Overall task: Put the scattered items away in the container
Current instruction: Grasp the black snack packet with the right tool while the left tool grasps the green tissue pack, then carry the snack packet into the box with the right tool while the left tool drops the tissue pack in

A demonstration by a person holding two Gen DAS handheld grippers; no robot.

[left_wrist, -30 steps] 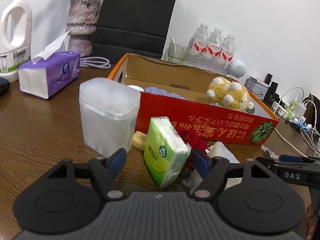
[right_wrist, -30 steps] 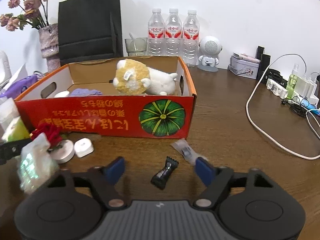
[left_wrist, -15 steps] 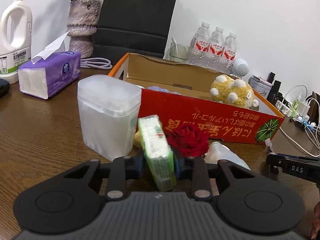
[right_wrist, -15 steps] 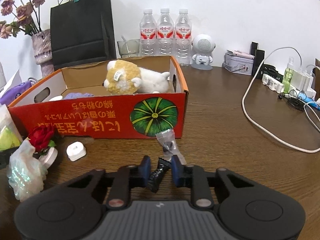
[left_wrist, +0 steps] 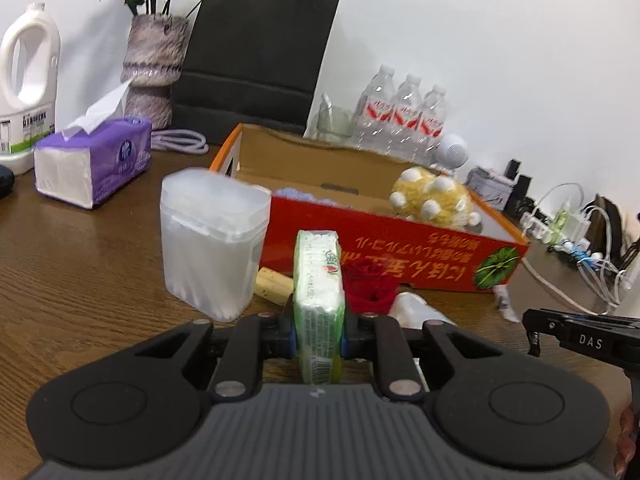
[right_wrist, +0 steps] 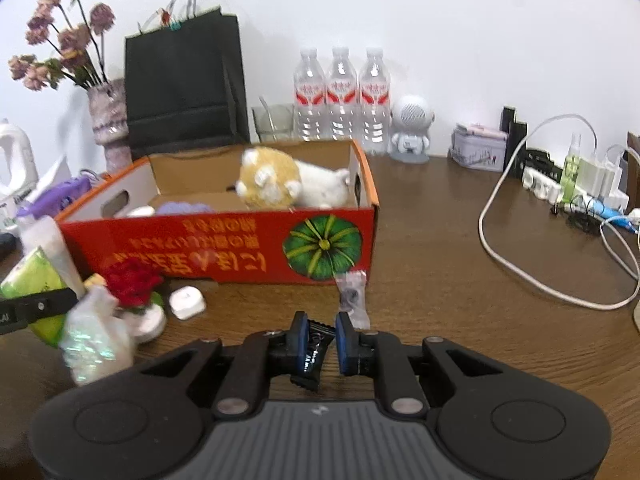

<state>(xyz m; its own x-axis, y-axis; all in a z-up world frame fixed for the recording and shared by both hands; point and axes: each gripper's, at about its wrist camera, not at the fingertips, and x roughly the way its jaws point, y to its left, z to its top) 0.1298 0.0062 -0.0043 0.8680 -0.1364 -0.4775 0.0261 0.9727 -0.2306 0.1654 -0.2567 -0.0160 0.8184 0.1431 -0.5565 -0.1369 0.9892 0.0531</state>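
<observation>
Left gripper [left_wrist: 319,334] clamps green tissue pack [left_wrist: 319,300]; right gripper [right_wrist: 321,344] pinches black candy wrapper [right_wrist: 314,354]; red box [right_wrist: 224,244] ahead.

**Even indoor light, fisheye warp, slight blur**

Both views are evenly and brightly lit. The white wall [right_wrist: 440,20] is slightly washed out. Edges are bent and darkly vignetted. The plush toy [right_wrist: 272,184] is smeared by blur.

A black paper bag [right_wrist: 182,80] stands against the wall beside three water bottles [right_wrist: 342,96], a vase [left_wrist: 154,68] (dried flowers) and a purple tissue box [left_wrist: 94,160].
</observation>
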